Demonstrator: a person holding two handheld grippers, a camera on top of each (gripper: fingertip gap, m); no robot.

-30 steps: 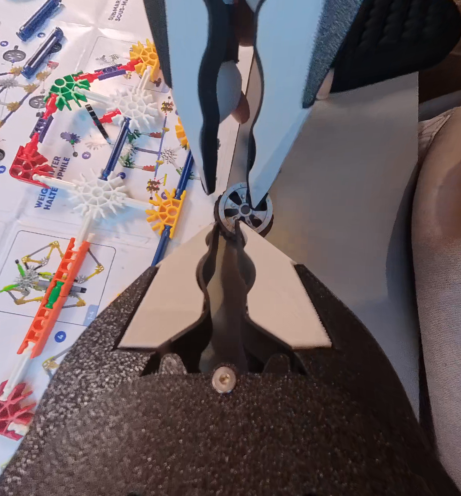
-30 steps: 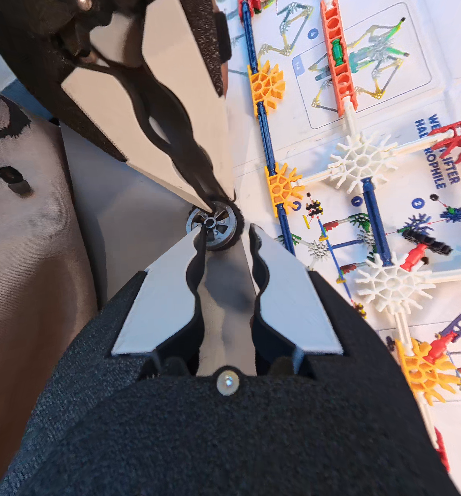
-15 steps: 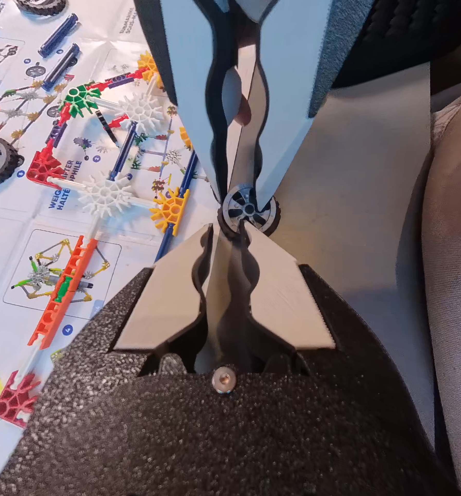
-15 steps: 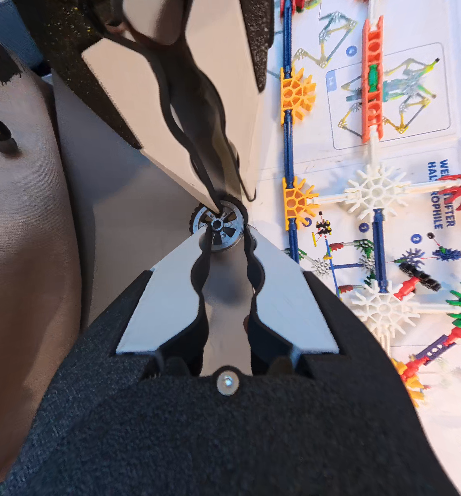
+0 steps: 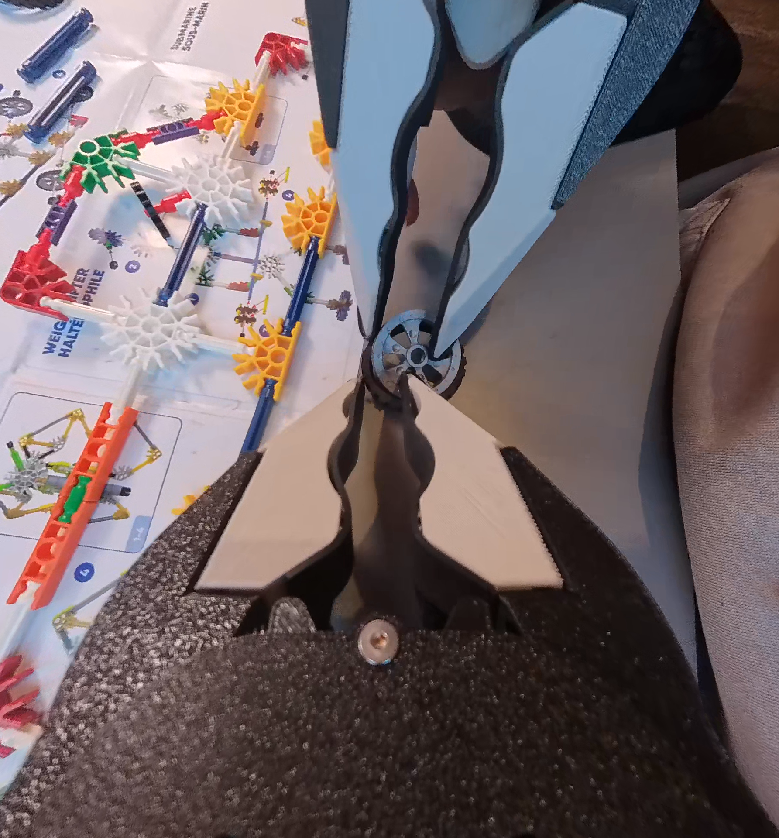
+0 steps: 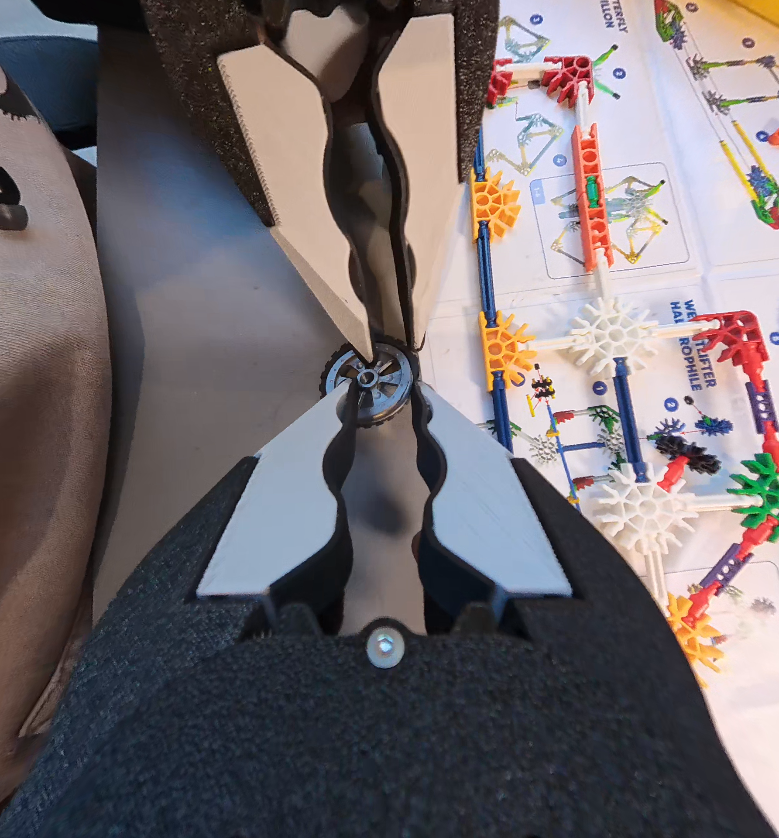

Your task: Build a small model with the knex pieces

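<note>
A small wheel [image 5: 417, 353] with a grey spoked hub and a black tyre is held between both grippers just above the grey table [image 5: 582, 317]. My left gripper [image 5: 383, 390] is shut on the wheel's near edge. My right gripper [image 5: 405, 344] comes in from the opposite side, with one fingertip at the tyre's outer edge and the other on the hub. In the right wrist view the wheel [image 6: 369, 378] sits between the right gripper's [image 6: 383, 394] fingertips, and the left gripper [image 6: 387, 351] pinches its far side.
A rod-and-connector model lies on a printed instruction sheet [image 5: 120, 59] beside the wheel, with white [image 5: 151, 326], yellow [image 5: 272, 358], red and green connectors, blue rods and an orange piece [image 6: 591, 199]. Loose blue rods [image 5: 56, 41] lie farther off. Beige fabric [image 5: 741, 408] borders the table. Less than 4 cm separates the two grippers' tips. The orange piece [image 6: 591, 199] is about 11 cm from my left fingertips. It turns up in the left wrist view [image 5: 80, 487] as well.
Both grippers have kept hold of the wheel. The left gripper has swung round and now points more squarely at the right one, and the pair has shifted slightly over the table.
</note>
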